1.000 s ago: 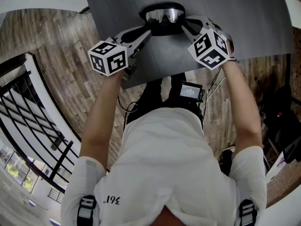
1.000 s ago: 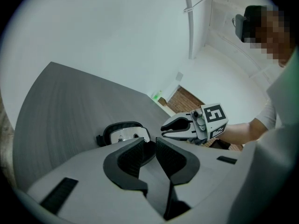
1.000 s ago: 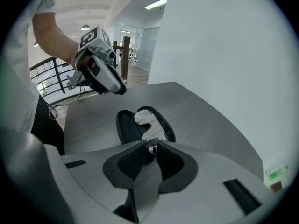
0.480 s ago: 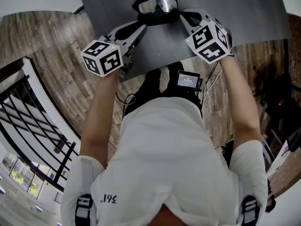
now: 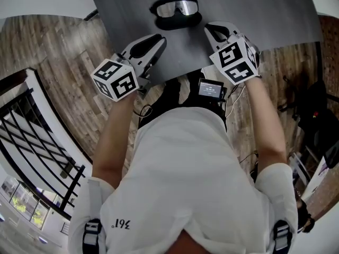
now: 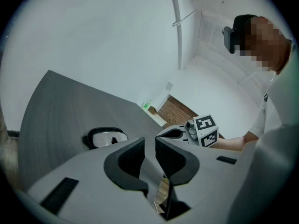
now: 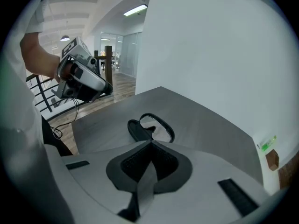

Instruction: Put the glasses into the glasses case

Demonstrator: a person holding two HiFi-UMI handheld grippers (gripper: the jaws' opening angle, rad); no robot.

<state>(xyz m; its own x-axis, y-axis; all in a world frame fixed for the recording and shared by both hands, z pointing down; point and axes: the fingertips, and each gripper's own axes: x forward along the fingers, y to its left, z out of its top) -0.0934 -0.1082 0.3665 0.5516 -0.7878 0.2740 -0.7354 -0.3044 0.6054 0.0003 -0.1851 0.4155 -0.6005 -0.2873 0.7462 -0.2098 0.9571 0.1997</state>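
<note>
Glasses [image 5: 178,7] touch neither gripper: the left gripper [image 5: 160,38] has its jaws a sliver apart, the right gripper [image 5: 208,27] has them pressed together, both empty. Beyond them the glasses lie in the black case [image 5: 180,21], far-middle on the table [image 5: 265,15]. Only the gripper views show the jaw gaps.

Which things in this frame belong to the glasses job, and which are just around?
Job:
glasses case, glasses seemingly inside it
left gripper, jaws slightly apart, empty
right gripper, shut, empty

Around:
table
small screen device
black railing
</note>
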